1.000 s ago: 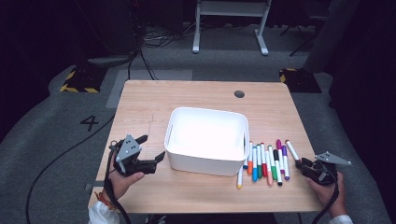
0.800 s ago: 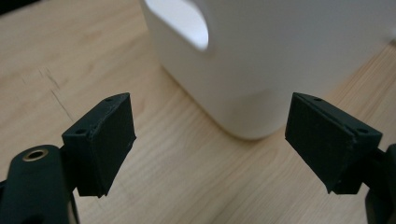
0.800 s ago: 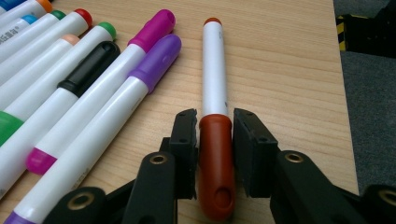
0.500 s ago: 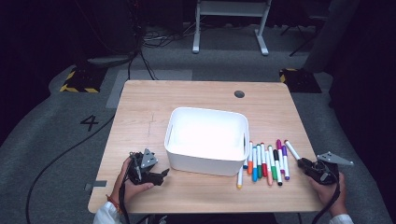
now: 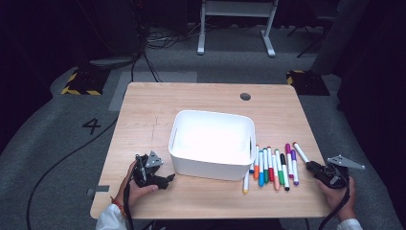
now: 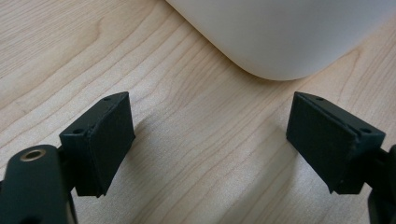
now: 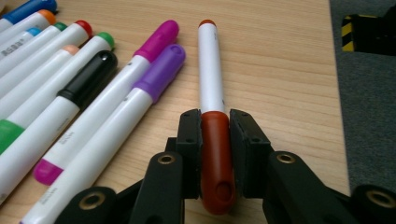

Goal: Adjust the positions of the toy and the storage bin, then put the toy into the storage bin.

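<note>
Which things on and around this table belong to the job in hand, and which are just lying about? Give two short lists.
Belongs to the job:
- right hand-held gripper, shut on the red-brown marker
- row of other markers
- white bin, probably their destination
- left hand-held gripper, open near the bin

Just lying about:
- metal stand on the floor
- floor cables
- number 4 marking

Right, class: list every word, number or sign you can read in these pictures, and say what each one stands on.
"4": painted on the grey floor left of the table.
Small grey print on the marker barrels: too small and blurred to read.
White bin: no text on it.
</note>
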{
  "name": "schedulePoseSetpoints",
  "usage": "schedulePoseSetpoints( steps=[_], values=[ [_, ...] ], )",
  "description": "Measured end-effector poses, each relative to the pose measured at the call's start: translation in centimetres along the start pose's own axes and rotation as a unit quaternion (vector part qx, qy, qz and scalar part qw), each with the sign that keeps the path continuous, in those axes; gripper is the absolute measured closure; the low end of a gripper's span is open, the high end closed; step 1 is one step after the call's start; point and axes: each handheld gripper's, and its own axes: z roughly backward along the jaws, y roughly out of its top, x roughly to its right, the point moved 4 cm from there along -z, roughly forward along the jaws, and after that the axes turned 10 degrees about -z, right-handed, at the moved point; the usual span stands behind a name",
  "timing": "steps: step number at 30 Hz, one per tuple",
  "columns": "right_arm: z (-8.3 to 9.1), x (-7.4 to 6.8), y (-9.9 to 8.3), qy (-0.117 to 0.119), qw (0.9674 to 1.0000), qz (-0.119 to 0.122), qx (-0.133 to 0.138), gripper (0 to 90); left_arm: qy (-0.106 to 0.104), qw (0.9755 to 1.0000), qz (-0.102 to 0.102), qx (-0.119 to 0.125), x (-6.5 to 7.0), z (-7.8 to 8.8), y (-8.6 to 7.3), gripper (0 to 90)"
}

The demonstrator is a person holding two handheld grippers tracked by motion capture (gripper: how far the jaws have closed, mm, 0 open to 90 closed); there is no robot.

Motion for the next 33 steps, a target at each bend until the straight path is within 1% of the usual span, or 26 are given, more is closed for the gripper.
schedulePoseSetpoints(
  steps=[2, 6, 10, 11, 12, 14, 17, 20, 21, 23, 24, 25, 28, 30, 33],
  values=[
    [-0.1, -0.4, 0.0, 0.013, 0.9999, 0.008, -0.001, 75.2, 0.003, 1.0, 0.003, 0.0, 0.1, 0.0, 0.0, 15.2],
    [-0.5, -1.0, 0.1, 0.018, 0.9995, 0.025, -0.007, 75.2, 0.004, 1.0, 0.005, 0.0, 0.1, 0.0, 0.0, 15.2],
    [-0.7, -1.1, 0.3, 0.023, 0.9995, 0.022, -0.005, 75.2, 0.005, 1.0, 0.005, 0.0, 0.1, 0.0, 0.0, 15.2],
    [-0.8, -1.1, 0.4, 0.025, 0.9996, 0.015, -0.003, 75.2, 0.006, 1.0, 0.005, 0.001, 0.1, 0.0, 0.0, 15.2],
    [-0.8, -1.0, 0.5, 0.023, 0.9996, 0.018, -0.003, 75.2, 0.005, 1.0, 0.006, 0.0, 0.1, 0.0, 0.0, 15.2],
    [-0.9, -0.9, 0.6, 0.024, 0.9996, 0.014, 0.0, 75.2, 0.009, 0.9999, 0.006, 0.001, 0.1, 0.1, 0.0, 15.2],
    [-1.1, -0.8, 0.7, 0.023, 0.9996, 0.014, -0.002, 75.2, 0.007, 1.0, 0.006, 0.0, 0.1, 0.1, -0.1, 15.2],
    [-1.2, -0.8, 0.9, 0.021, 0.9997, 0.014, 0.003, 75.2, 0.008, 0.9999, 0.011, 0.0, 0.2, 0.1, -0.1, 15.2],
    [-1.2, -0.8, 1.0, 0.022, 0.9997, 0.01, 0.006, 75.2, 0.008, 0.9999, 0.011, 0.0, 0.2, 0.1, -0.1, 15.2],
    [-1.1, -0.7, 1.1, 0.021, 0.9997, 0.01, 0.007, 75.2, 0.008, 0.9999, 0.011, 0.002, 0.2, 0.1, -0.1, 15.2],
    [-1.1, -0.6, 1.2, 0.021, 0.9997, 0.012, 0.01, 75.2, 0.008, 0.9999, 0.011, 0.002, 0.2, 0.1, -0.1, 15.2],
    [-1.0, -0.7, 1.2, 0.024, 0.9996, 0.007, 0.014, 75.2, 0.008, 0.9999, 0.011, 0.002, 0.2, 0.1, -0.1, 15.2],
    [-0.7, -0.7, 1.5, 0.025, 0.9994, 0.01, 0.021, 75.2, 0.014, 0.9998, 0.011, 0.0, 0.2, 0.2, -0.2, 15.2],
    [-0.4, -0.6, 1.8, 0.027, 0.9992, 0.012, 0.027, 75.2, 0.014, 0.9998, 0.011, 0.0, 0.1, 0.2, -0.2, 15.2],
    [0.1, -0.5, 2.4, 0.035, 0.9983, 0.009, 0.045, 75.2, 0.009, 0.9999, 0.014, 0.0, 0.2, 0.2, -0.2, 15.2]
  ],
)
